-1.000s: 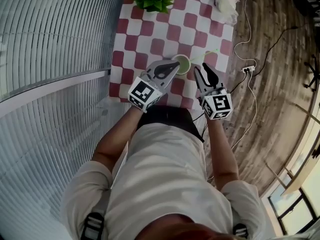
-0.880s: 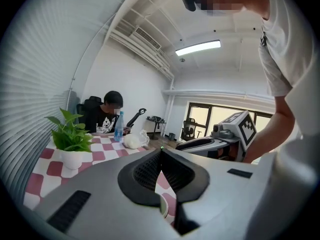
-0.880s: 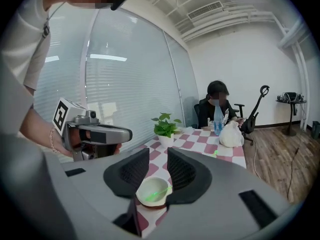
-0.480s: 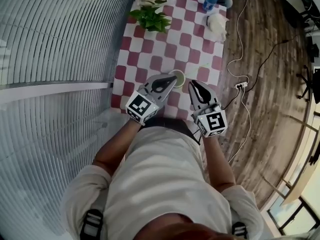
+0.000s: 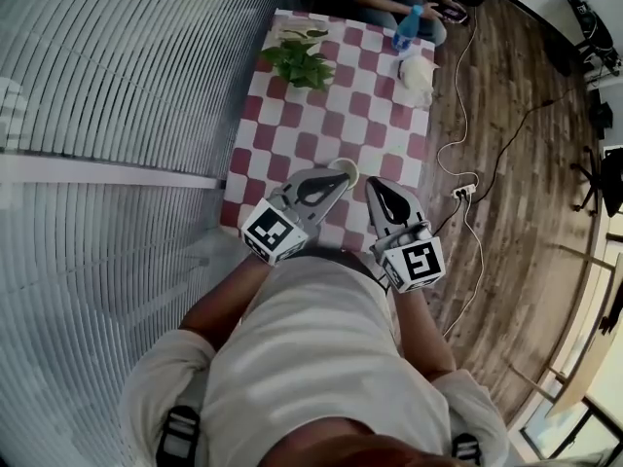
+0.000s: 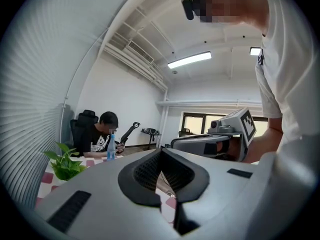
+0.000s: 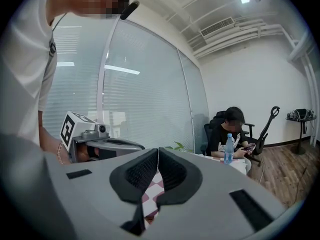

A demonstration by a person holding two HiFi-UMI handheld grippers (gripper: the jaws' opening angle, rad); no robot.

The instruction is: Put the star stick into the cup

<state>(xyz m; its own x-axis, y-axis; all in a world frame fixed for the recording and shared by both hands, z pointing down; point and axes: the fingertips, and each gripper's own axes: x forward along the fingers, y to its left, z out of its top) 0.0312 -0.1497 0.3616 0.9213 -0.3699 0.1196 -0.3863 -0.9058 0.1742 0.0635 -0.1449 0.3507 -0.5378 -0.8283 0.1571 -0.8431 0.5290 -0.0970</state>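
- Above the near end of the bench [image 5: 292, 115], we hold the left tool [image 5: 331, 181] and the right tool [image 5: 378, 191] side by side. Both are pinched shut with nothing in them. The right tool's jaws have just been closing, on air.
- We see the cup [image 5: 346, 168] standing near the bench's near edge, peeping out just past the left tool's tip. We cannot make out the star stick in any view, so we cannot confirm that it sits inside.
- We judge a knock to be the main risk. The cup lies below and just ahead of both tools, and a careless dip or swing could tip it off the edge.
- If the stick leans over the rim, we think a light cup could topple by itself.
- With both tools shut, we would have to open one before we could catch anything.
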